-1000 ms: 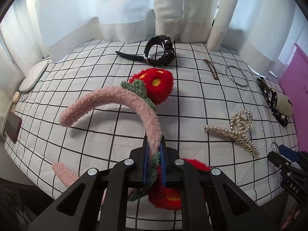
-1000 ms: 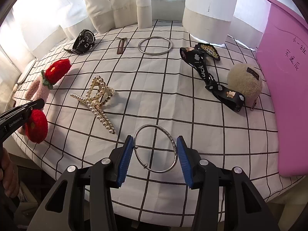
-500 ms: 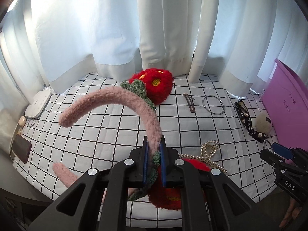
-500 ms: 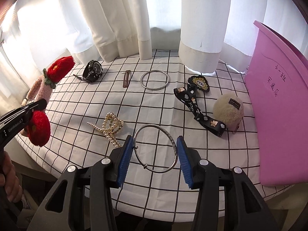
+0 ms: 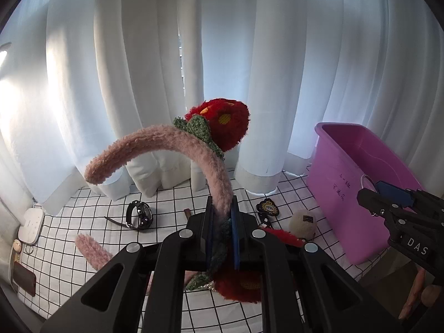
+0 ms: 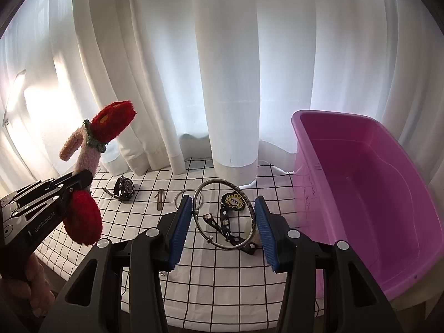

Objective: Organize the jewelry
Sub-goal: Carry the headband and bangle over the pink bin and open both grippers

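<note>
Both claws are loaded: the left gripper (image 5: 222, 222) pinches the fuzzy pink headband (image 5: 177, 149). The right gripper (image 6: 223, 222) clasps a silver bangle (image 6: 226, 216), above the table's (image 6: 222, 283) right edge beside the pink bin (image 6: 369, 188).

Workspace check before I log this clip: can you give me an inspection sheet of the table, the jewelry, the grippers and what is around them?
Surface: table under a white cloth with a black grid.
Job's things: fuzzy pink headband with red flowers, lifted off the table; silver bangle lifted; second silver ring, black watch, brown hair clip, patterned black strap, crest badge, cream pom-pom on the cloth.
Clutter: white device, dark phone at the left edge.
Grippers: left gripper shut on the headband; right gripper holds the bangle.
Cables: nothing seen.
Surroundings: white curtains; pink bin, nothing seen inside.
</note>
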Motion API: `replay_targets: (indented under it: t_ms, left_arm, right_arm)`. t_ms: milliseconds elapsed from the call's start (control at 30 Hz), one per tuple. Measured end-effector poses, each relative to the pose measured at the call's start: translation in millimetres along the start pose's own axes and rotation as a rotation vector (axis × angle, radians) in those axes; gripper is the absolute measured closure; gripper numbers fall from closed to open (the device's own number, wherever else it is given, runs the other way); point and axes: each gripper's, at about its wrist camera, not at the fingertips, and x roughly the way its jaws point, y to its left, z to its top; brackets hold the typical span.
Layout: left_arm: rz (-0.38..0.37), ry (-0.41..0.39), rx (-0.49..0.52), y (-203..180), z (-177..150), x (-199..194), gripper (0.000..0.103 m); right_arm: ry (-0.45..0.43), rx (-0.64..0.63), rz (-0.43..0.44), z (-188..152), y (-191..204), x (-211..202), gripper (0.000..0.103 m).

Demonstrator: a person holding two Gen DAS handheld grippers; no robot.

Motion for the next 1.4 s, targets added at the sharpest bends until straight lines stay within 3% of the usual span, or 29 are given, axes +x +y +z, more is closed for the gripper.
replay_targets:
  t_ms: [233,500,967,1333,1400]
  left_arm:
    - [-0.141,-0.079,0.122,-88,33,5,0.092]
    - [-0.264,-0.07,0.201,-181,46,28,0.092]
    - [-0.333,0.071,0.263,-275,53,91,0.092]
    - [-0.326,0.164,0.257,-306,58,111,0.092]
    - [-0.316,0.18,0.266,-314,60,116,0.091]
  right_arm:
    - [-0.075,0.104,-0.113,14,-76,-30,0.058]
    - [-0.057,0.185,-0.217,5,-153,-34,0.058]
    - [0.029,0.274,-0.235,-4,-227,-3,0.058]
    - [0.104,0.313,-0.223,-3,-239,25,0.058]
    - [0.106,0.309,-0.239,-5,-231,14,0.058]
